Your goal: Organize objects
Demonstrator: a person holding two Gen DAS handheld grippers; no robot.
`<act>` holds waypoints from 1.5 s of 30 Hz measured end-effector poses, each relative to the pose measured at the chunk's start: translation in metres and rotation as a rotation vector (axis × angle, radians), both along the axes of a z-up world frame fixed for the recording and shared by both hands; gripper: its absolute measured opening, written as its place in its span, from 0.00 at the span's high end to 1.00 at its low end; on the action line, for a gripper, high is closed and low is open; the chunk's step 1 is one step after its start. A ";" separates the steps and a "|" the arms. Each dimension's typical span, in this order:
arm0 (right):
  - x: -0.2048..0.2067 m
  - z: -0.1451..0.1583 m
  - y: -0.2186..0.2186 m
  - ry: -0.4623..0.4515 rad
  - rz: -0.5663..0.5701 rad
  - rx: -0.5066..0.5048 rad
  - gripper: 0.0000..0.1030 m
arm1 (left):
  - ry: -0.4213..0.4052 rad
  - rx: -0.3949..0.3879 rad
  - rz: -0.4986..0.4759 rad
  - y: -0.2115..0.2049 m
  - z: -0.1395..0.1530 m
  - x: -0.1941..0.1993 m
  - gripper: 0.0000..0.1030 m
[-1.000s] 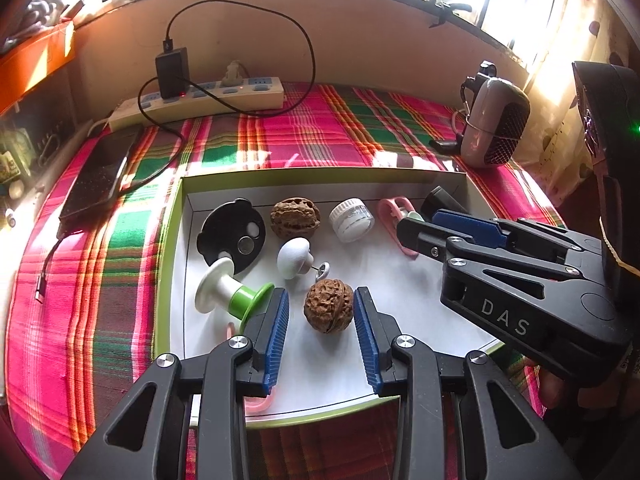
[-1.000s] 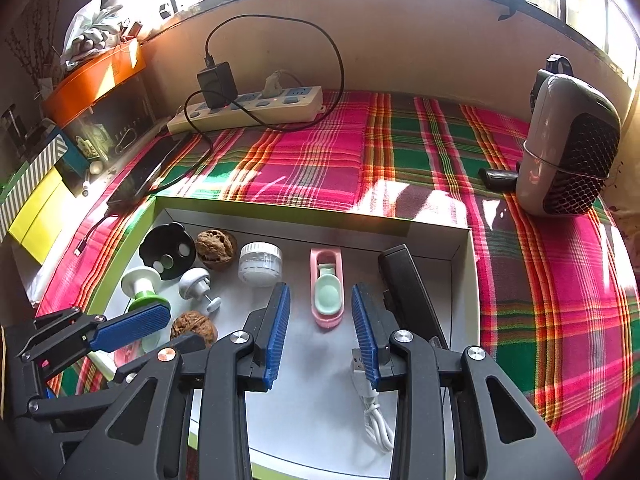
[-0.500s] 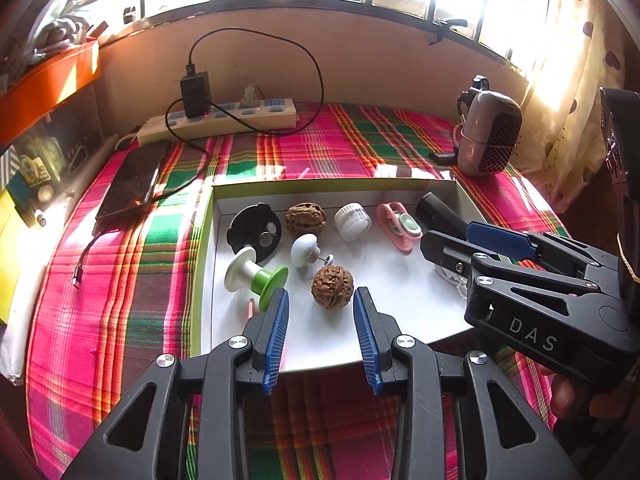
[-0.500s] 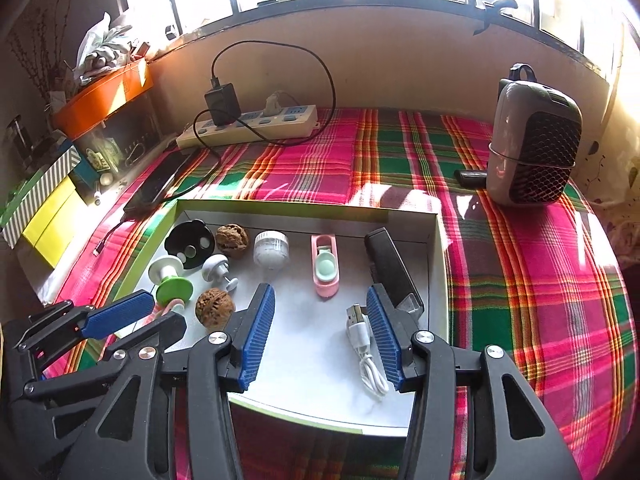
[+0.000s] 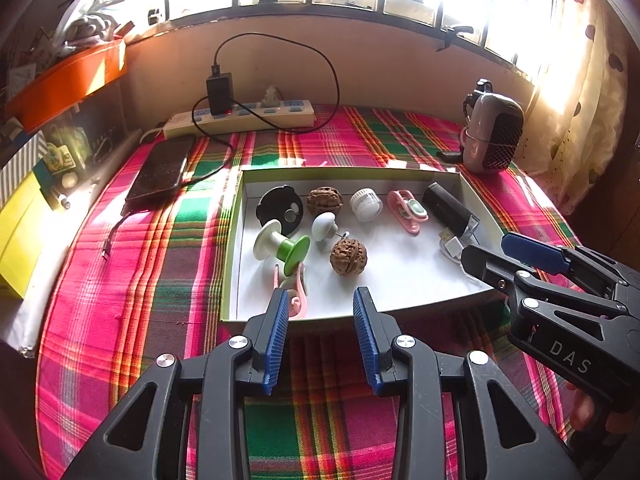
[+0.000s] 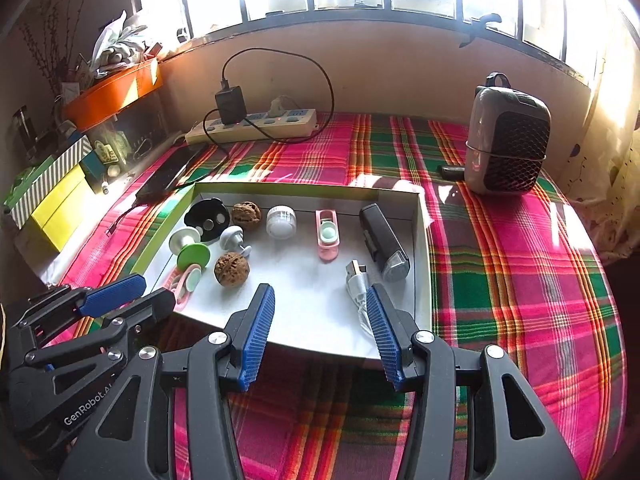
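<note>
A: Tray contents? Fingers?
B: Walnuts, jar, cable, all in the tray on the bench. Left gripper, right gripper: fingers wide, empty, short of the tray.
A: Step?
B: Likely between picks; next calls for choosing an item.

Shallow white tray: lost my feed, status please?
Left gripper and right gripper open, empty. Shallow white tray holds brown walnuts, white cable. Nothing blocking.

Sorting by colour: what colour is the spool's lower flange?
Green; the spool has one white end and one green. Clearest in the left wrist view.
</note>
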State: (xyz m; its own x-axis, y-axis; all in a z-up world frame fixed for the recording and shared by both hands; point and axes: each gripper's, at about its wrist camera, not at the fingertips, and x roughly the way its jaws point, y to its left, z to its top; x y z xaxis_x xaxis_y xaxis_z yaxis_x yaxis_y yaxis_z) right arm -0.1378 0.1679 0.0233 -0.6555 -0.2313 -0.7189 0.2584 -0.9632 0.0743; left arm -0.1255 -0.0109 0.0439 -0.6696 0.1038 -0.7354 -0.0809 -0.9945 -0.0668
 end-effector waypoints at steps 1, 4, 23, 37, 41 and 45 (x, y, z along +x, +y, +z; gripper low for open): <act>0.003 0.000 0.001 0.000 -0.007 0.003 0.52 | 0.002 0.000 0.002 0.000 0.001 0.003 0.69; 0.011 -0.002 0.003 -0.001 -0.025 0.024 0.52 | 0.007 -0.014 0.004 0.000 0.001 0.011 0.69; 0.042 -0.035 0.019 -0.081 -0.066 0.056 0.52 | -0.066 -0.049 0.010 0.003 -0.029 0.042 0.69; 0.048 -0.047 0.024 -0.098 -0.079 0.080 0.52 | -0.085 -0.063 0.009 0.014 -0.040 0.048 0.69; 0.050 -0.048 0.020 -0.083 -0.082 0.115 0.52 | -0.070 -0.064 0.036 0.016 -0.041 0.050 0.69; 0.050 -0.049 0.022 -0.079 -0.086 0.105 0.51 | -0.055 -0.079 0.050 0.018 -0.042 0.053 0.69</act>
State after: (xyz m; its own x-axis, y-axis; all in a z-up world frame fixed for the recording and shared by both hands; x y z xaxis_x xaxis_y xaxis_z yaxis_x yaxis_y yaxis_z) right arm -0.0875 0.1903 -0.0254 -0.6103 -0.0975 -0.7861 0.1723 -0.9850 -0.0116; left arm -0.0726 0.0072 0.0022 -0.6306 0.0113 -0.7760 -0.0295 -0.9995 0.0094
